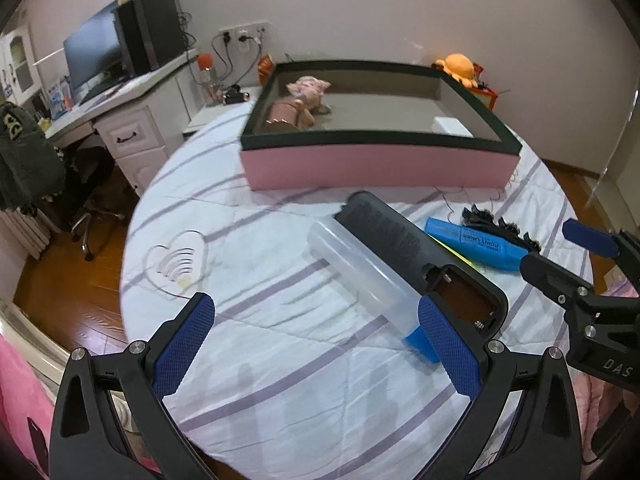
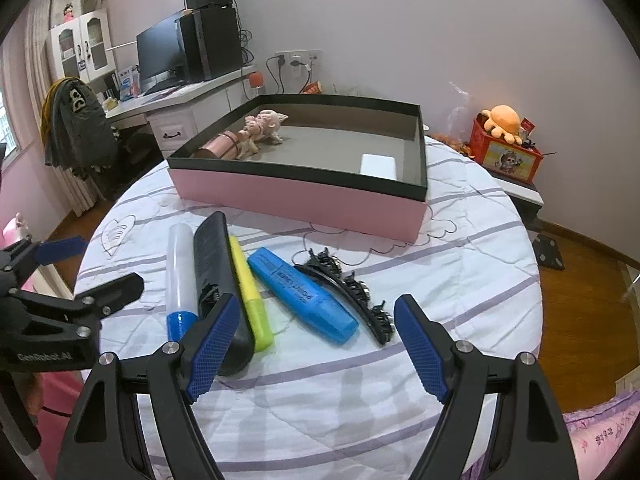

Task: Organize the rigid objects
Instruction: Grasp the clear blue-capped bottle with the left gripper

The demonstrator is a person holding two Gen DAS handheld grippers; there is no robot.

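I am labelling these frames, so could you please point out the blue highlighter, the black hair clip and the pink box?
blue highlighter (image 2: pixel 300 292): right wrist view, mid barrel.
black hair clip (image 2: pixel 352 288): right wrist view, middle teeth.
pink box (image 2: pixel 296 200): right wrist view, front wall.

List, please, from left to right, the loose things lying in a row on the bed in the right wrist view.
Clear tube with blue cap → black remote → yellow highlighter → blue highlighter → black hair clip.

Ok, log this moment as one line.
left gripper: open, empty | right gripper: open, empty | blue highlighter: on bed | pink box: unfilled space
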